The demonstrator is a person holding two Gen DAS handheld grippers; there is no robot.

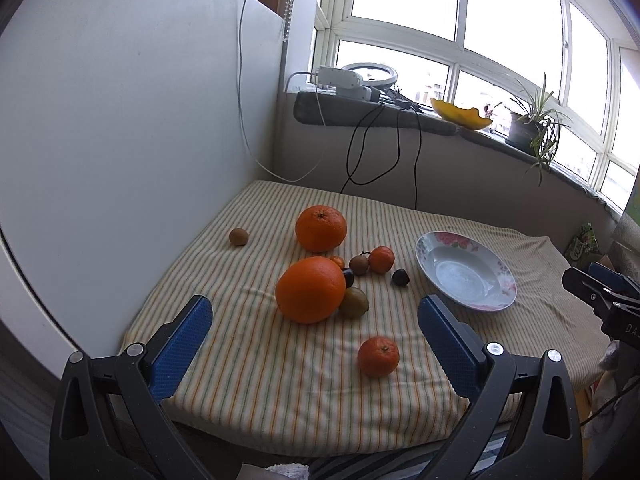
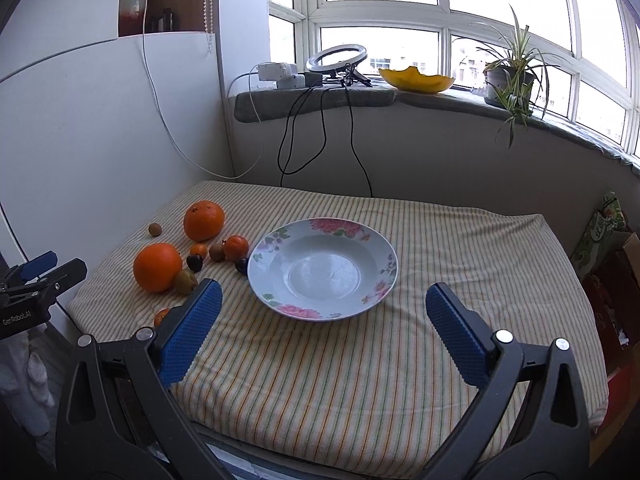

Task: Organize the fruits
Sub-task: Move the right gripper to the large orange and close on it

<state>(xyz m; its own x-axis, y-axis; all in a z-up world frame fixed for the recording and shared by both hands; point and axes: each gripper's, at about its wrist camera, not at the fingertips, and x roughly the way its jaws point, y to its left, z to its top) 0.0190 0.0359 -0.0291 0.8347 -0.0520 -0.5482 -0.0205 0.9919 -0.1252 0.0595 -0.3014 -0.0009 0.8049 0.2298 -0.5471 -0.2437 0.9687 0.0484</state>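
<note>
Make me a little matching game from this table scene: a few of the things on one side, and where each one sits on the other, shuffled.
Things:
1. flowered plate
2. small brown fruit
3. lone tangerine
4. potted plant

Places:
A. alone on the striped cloth, nearest the left gripper
B. on the windowsill
C. empty, right of the fruit cluster
D. by itself at the far left of the cloth, near the white wall

Pairs: 1-C, 2-D, 3-A, 4-B
</note>
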